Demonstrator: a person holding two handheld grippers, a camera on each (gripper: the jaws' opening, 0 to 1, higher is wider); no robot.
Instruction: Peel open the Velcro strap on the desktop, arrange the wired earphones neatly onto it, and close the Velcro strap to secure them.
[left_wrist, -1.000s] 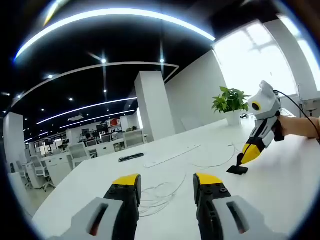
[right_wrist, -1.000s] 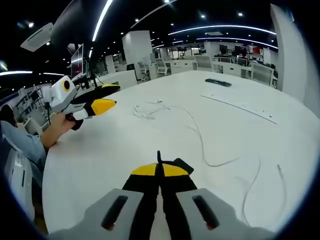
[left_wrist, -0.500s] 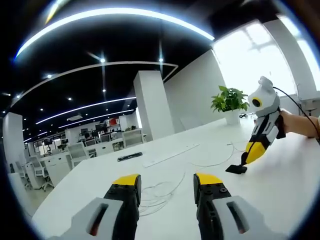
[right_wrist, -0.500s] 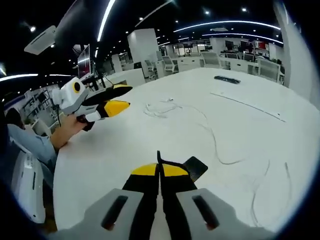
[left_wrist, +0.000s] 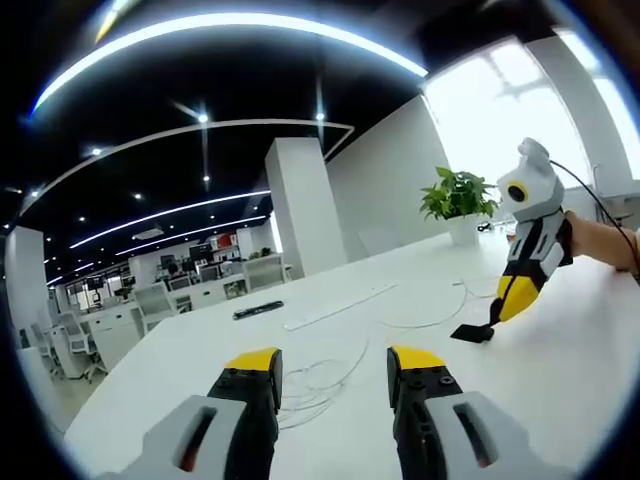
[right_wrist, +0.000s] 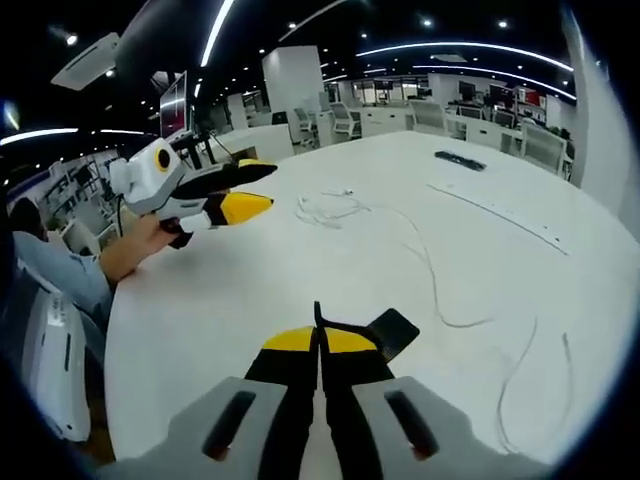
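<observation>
Black Velcro strap (right_wrist: 388, 333) pinched in the right gripper (right_wrist: 320, 340) jaws, long axis forward-right; left gripper (left_wrist: 333, 368) jaws wide.

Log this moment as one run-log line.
right gripper: shut on Velcro strap, lifted off white table | left gripper: open, empty | wired earphones: loose on table

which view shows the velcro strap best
The left gripper view: the black Velcro strap hangs clear from the right gripper above the desk. In the right gripper view the closed jaws hide most of it.
</observation>
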